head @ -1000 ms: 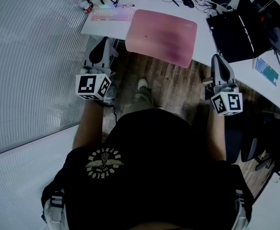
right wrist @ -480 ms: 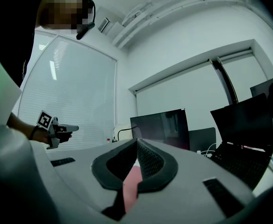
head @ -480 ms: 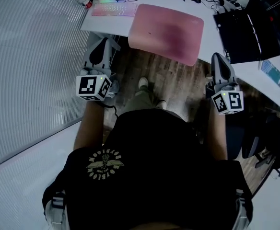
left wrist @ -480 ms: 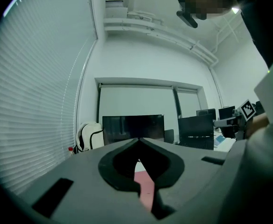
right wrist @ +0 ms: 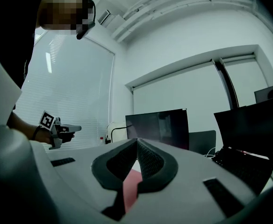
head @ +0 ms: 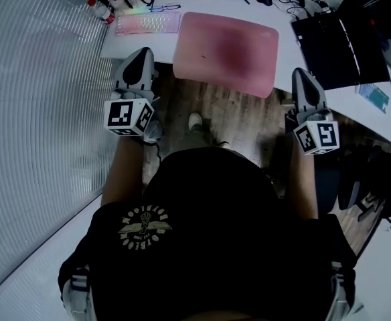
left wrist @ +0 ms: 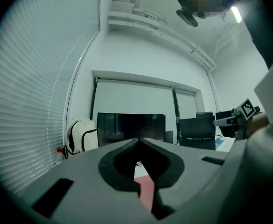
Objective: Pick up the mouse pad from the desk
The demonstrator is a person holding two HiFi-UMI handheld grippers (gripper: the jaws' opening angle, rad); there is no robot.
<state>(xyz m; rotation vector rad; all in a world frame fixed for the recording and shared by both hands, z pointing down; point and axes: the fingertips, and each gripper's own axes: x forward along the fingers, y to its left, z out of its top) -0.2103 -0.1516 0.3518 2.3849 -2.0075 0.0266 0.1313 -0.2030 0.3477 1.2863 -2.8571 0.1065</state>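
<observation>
The mouse pad [head: 225, 51], a pink rounded rectangle with a matte, cloth-like face, lies flat on the white desk [head: 286, 57] at 12 o'clock, its near edge overhanging the rim. It looks thin, light and floppy, so that free edge seems the best place to pinch. The left gripper [head: 140, 53] at its 8 o'clock and the right gripper [head: 298, 75] at its 4 o'clock both have their jaws together on nothing.

An office: a white desk [head: 162, 45] bearing keyboard [head: 147, 23], laptop [head: 336, 39] and monitor [left wrist: 131, 129], beside slatted blinds [left wrist: 29, 101].
</observation>
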